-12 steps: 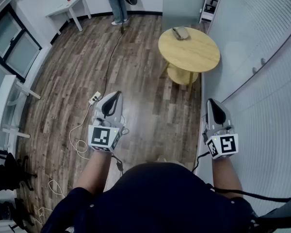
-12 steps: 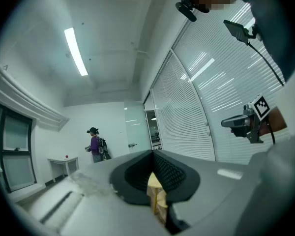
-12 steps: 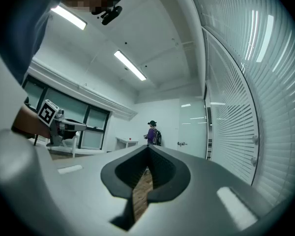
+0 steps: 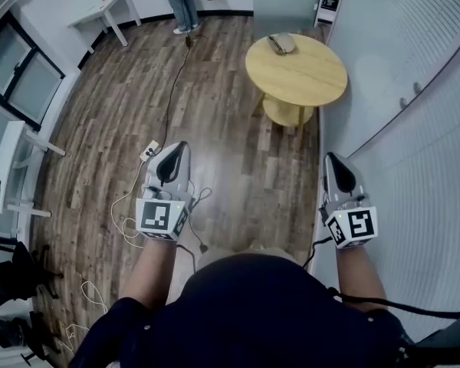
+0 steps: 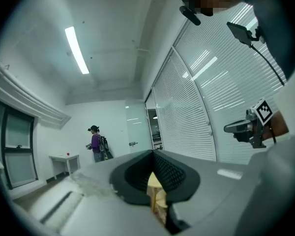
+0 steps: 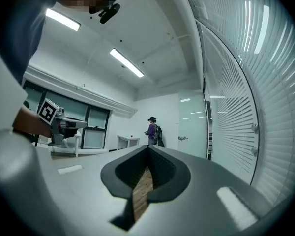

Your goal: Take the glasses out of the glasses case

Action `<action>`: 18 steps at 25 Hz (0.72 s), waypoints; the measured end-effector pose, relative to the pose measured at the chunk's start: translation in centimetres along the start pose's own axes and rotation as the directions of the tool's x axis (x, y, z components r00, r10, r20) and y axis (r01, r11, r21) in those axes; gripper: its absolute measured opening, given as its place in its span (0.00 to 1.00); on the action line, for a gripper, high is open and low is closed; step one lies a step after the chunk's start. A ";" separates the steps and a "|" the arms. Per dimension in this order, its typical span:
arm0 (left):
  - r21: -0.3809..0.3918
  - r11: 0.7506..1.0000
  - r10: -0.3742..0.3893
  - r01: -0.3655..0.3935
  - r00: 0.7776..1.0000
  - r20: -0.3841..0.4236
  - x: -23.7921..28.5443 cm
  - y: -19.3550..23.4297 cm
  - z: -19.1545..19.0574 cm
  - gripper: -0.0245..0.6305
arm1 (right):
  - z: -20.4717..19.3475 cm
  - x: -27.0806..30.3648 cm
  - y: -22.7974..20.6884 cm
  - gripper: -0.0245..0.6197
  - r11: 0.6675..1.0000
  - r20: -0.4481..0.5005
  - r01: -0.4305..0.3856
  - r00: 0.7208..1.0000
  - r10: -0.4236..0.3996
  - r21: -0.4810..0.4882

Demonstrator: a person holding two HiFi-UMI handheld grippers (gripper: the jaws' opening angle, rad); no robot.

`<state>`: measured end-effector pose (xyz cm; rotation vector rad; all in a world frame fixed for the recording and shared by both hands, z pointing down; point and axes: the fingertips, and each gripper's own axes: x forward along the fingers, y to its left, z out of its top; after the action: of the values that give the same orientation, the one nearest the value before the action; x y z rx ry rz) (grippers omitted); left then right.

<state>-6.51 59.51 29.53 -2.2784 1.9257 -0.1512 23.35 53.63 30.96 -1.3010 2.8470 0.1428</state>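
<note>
Plainly this is the approach step, with nothing handled yet. Well short of the round table [image 4: 307, 83], the left gripper [image 4: 178, 153] and the right gripper [image 4: 336, 167] are held out over the wood floor. Each has its jaws pressed together on nothing, leaving only a thin slit. A power strip [image 4: 149, 153] lies on the floor just beside the left gripper's tip, on the near side of the table. The glasses case [image 4: 282, 43] rests at the table's far edge, well apart from both grippers and too small to tell whether it is open or shut. Beyond the table a person [image 4: 182, 2] stands by the wall. Next, I judge, comes walking up to the table and parting the jaws, one gripper steadying the case and the other working its lid.
</note>
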 end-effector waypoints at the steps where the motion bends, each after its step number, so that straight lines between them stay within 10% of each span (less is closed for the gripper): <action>1: -0.002 1.000 0.004 -0.004 1.000 -0.002 0.2 -0.2 -0.2 0.05 | -0.4 0.0 -0.3 0.05 1.000 -0.005 -0.003 1.000 0.003 0.004; 18: 0.065 0.996 -0.056 0.060 0.997 -0.053 9.8 -1.0 -2.4 0.05 | -5.3 5.4 -7.3 0.05 0.983 -0.097 0.113 0.990 -0.099 0.148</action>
<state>-4.35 49.93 31.82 -2.3101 1.8500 -0.2787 25.46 44.33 35.43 -1.4575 2.7849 -0.1355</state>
